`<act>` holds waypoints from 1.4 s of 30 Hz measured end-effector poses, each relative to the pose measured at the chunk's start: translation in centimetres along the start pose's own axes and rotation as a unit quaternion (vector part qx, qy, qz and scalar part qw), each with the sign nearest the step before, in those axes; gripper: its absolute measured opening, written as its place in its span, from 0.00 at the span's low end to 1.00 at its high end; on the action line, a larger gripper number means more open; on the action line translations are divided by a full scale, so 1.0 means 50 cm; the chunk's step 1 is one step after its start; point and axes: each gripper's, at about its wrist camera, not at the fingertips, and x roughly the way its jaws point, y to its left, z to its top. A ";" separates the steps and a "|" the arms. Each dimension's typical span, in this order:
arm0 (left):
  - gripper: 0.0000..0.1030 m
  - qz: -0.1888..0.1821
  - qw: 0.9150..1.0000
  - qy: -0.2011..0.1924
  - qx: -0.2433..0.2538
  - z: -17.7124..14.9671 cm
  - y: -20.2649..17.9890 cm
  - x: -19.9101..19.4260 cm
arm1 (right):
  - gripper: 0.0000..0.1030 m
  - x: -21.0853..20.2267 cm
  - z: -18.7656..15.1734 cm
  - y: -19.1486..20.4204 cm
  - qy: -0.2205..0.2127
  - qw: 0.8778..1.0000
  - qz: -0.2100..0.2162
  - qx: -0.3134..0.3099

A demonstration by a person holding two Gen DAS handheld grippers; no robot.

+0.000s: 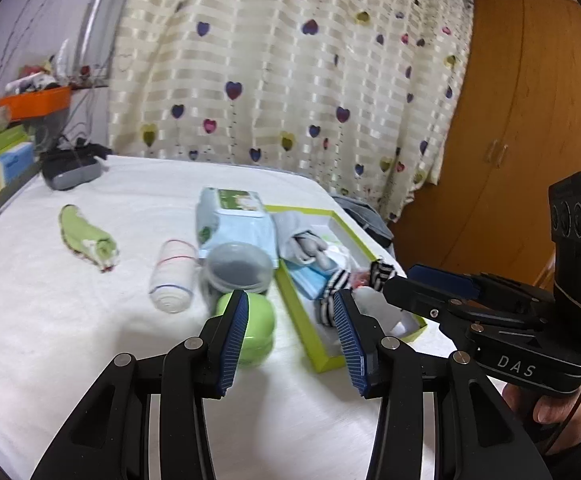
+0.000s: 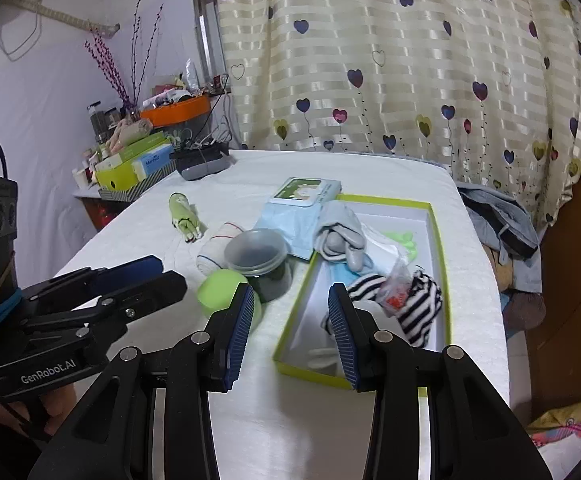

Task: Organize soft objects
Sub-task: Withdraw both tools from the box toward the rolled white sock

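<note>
The green-edged box [image 2: 436, 216] on the white worktop [image 2: 474, 304] holds soft things: a black-and-white striped sock [image 2: 422, 312] at about 5 o'clock inside it and a grey glove [image 2: 340, 236] at 11 o'clock. A rolled green sock [image 1: 86, 238] lies well apart at 9 o'clock from the box. The left hand-held gripper [image 1: 292, 320] and the right hand-held gripper [image 2: 290, 320] are both released, with nothing between the pads.

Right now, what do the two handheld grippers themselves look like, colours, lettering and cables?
Both are matte black linkage frames with silver rivets and ribbed blue finger pads. The left gripper reads "GenRobot.AI" in white and has a blue band and a black cable loop around its boxy black camera block. The right gripper reads "DAS", carries a similar three-lens block with a green light, and trails a thin dark cable.
</note>
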 end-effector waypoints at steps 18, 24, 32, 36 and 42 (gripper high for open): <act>0.42 0.038 0.998 -0.023 -0.039 -0.027 0.111 -0.074 | 0.58 0.031 0.010 0.120 0.010 0.999 0.026 -0.032; 0.42 0.046 0.998 -0.025 -0.047 -0.030 0.132 -0.077 | 0.58 0.050 0.019 0.142 0.018 0.998 0.026 -0.045; 0.42 0.058 0.996 -0.021 -0.059 -0.027 0.164 -0.066 | 0.58 0.077 0.026 0.156 0.028 0.998 0.025 -0.053; 0.42 0.065 0.996 -0.014 -0.064 -0.025 0.177 -0.050 | 0.58 0.093 0.031 0.157 0.034 0.998 0.020 -0.053; 0.42 0.071 0.995 -0.002 -0.069 -0.016 0.189 -0.018 | 0.58 0.115 0.041 0.153 0.039 0.997 0.021 -0.055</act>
